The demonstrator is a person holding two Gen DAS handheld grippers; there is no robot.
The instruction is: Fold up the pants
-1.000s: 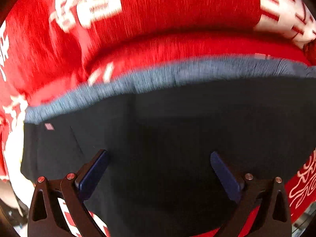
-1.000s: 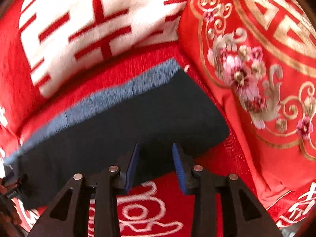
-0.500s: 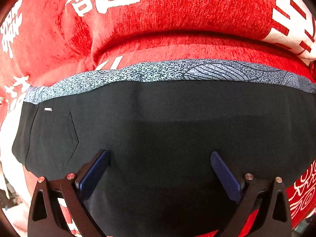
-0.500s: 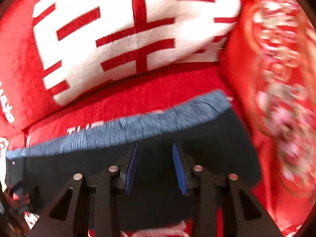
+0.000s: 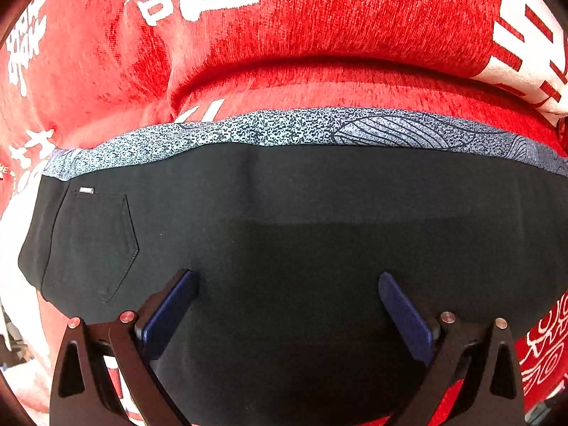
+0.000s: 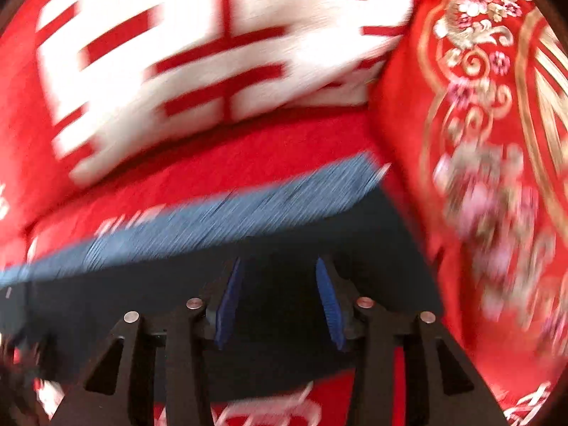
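Blue pads line both jaws of the left hand-held gripper [image 5: 285, 314], which stands spread wide, pointing steeply down with nothing pinched between them. Directly under and ahead of it lie the black pants [image 5: 301, 234], spread flat across the whole width of its view. Off to its left on the dark cloth sits a stitched back pocket [image 5: 94, 245] with a small pale tag at its top corner. Further ahead runs the speckled grey-blue waistband [image 5: 284, 129] with a leaf print, and beyond that band the red fabric covering [image 5: 355, 28] with white characters rises in a soft fold.

The right hand-held gripper [image 6: 280, 300] hovers over the same pants [image 6: 142, 305] near their end — its jaws have just been opening and now stand partly apart, the pads clear of the cloth, with only the flat garment beneath the gap. The view is streaked with motion blur. Ahead of it the waistband [image 6: 227, 220] crosses as a blue smear, ending at a corner up to its right. Past that lies a red-and-white cushion [image 6: 198, 60] — and to the right of the hand-held gripper, just beside the pants' edge, an embroidered red cushion [image 6: 497, 163] with gold and pink flowers.
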